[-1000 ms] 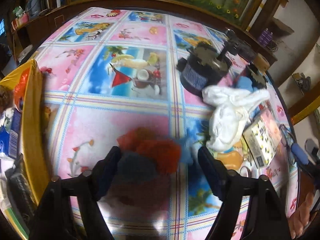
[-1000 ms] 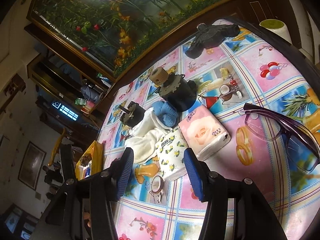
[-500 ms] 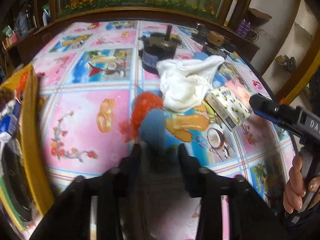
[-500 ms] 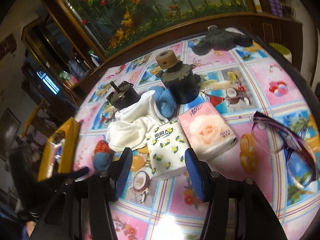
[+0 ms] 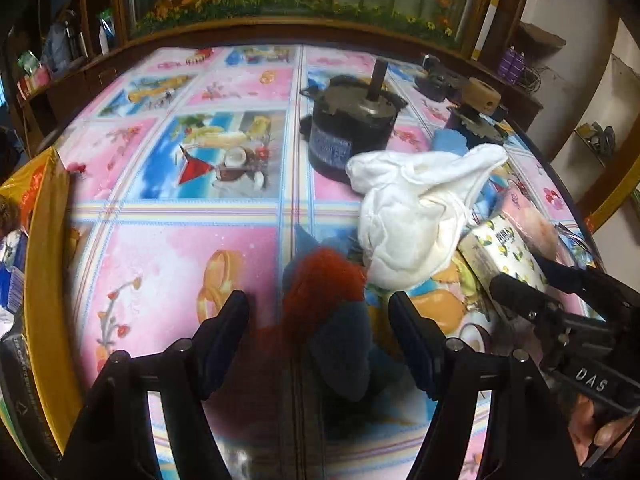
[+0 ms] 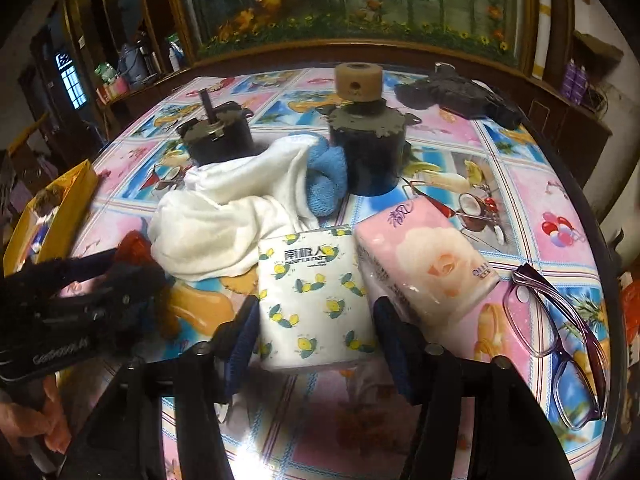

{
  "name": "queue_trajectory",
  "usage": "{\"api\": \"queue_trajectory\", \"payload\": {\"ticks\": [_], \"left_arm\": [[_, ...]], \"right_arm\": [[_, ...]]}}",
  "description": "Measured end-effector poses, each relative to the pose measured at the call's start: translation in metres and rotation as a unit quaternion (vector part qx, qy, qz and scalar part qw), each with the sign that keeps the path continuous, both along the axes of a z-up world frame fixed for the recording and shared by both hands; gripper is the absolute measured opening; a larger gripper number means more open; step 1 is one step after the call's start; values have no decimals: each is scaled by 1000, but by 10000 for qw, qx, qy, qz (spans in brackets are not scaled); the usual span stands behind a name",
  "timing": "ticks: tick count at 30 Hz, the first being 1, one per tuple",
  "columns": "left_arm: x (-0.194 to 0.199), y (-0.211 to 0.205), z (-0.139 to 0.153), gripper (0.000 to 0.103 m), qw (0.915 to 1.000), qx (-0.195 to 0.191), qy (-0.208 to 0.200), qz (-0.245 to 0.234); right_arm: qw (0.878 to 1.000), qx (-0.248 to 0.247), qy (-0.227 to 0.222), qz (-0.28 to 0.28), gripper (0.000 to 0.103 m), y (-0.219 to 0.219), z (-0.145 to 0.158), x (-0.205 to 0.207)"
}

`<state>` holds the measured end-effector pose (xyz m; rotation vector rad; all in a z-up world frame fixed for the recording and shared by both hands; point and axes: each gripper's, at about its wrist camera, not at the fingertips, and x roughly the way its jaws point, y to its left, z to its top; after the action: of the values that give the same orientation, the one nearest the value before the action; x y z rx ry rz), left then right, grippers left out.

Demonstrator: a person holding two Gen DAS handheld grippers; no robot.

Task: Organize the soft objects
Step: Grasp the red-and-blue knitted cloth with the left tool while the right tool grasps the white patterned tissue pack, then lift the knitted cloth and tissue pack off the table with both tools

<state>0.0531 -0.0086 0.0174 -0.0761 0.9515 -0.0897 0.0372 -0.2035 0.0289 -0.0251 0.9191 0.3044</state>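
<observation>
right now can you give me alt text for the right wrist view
The right gripper straddles a lemon-print tissue pack on a colourful tablecloth, beside a pink tissue pack, a white cloth and purple glasses.

Left gripper [image 5: 319, 328]: jaws opening, red-and-blue sock [image 5: 328, 304] between them, pads clear of it. White cloth [image 5: 416, 216] just beyond the sock, toward the table's [image 5: 168, 240] right edge. Black motor [image 5: 352, 128] behind it. Lemon-print tissue pack [image 5: 504, 248] near right edge. Right gripper [image 5: 560, 304] enters at right. Yellow box [image 5: 44, 208] at left edge.
</observation>
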Motion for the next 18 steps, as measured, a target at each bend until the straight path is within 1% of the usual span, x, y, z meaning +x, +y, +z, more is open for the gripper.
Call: {"api": "queue_trajectory", "payload": {"ticks": [1, 2, 3, 5, 9, 12, 15, 18], "left_arm": [[-1, 0, 0, 44, 9999, 91, -54, 16], [-2, 0, 0, 35, 9998, 152, -82, 15], [-3, 3, 0, 33, 9999, 102, -95, 32], [-8, 10, 1, 33, 9998, -131, -79, 93], [-32, 13, 3, 33, 9996, -269, -90, -7], [-54, 11, 3, 33, 9992, -349, -86, -153], [-73, 8, 3, 33, 9991, -334, -139, -226], [-83, 7, 2, 33, 9989, -351, -197, -244]], "right_arm": [[10000, 57, -18, 35, 57, 1, 1, -3], [9999, 102, -35, 51, 57, 1, 2, -5], [9999, 130, -53, 66, 57, 1, 4, -8], [9997, 220, -111, 86, 57, 1, 8, -14], [9986, 456, -244, 138, 57, 2, 18, -27], [9967, 707, -295, 260, 57, 5, 24, -34], [9940, 986, -265, 397, 57, 9, 27, -40], [9931, 1026, -300, 479, 57, 15, 28, -45]]}}
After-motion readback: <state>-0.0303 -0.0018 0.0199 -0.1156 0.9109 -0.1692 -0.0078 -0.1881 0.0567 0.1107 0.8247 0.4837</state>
